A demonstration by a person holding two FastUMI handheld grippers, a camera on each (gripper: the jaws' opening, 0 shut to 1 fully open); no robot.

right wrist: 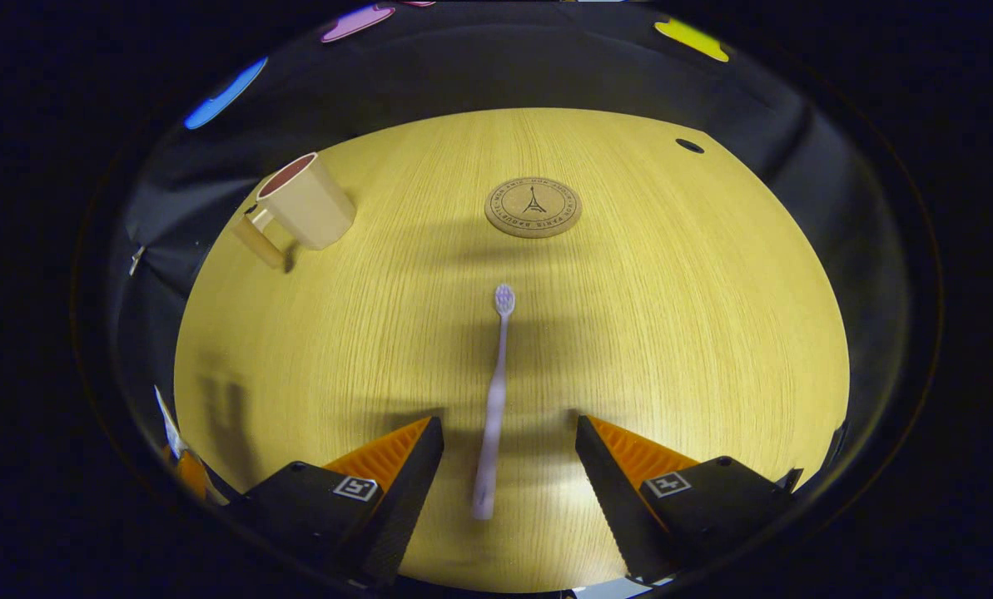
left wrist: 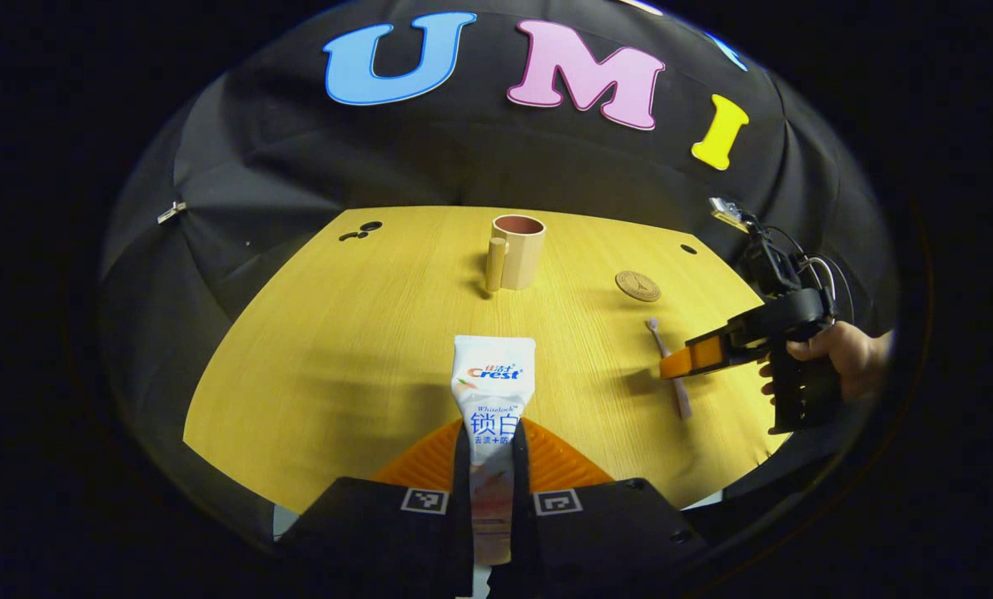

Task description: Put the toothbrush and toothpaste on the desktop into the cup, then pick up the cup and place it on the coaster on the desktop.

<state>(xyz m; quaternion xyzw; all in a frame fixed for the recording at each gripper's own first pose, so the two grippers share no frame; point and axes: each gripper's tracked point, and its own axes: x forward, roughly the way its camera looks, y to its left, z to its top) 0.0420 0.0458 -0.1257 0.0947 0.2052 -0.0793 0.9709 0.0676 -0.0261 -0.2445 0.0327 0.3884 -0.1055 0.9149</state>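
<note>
My left gripper (left wrist: pixel 491 453) is shut on the white toothpaste tube (left wrist: pixel 493 384), whose flat end sticks out forward over the wooden desktop (left wrist: pixel 363 358). Straight ahead stands the beige cup (left wrist: pixel 517 249) with its handle toward me. The round cork coaster (left wrist: pixel 638 285) lies to its right. My right gripper (right wrist: pixel 508 453) stands open, its fingers on either side of the pale toothbrush (right wrist: pixel 496 391), which lies flat with its head pointing at the coaster (right wrist: pixel 533 207). The cup (right wrist: pixel 306 202) is off to the far left. The right gripper (left wrist: pixel 696 358), held by a hand, also shows over the toothbrush (left wrist: pixel 669 366).
Small round holes (left wrist: pixel 361 230) mark the desktop's far left corner, another hole (right wrist: pixel 689 146) the far right. Black cloth walls close in behind the desk. Bare wood lies between cup, coaster and toothbrush.
</note>
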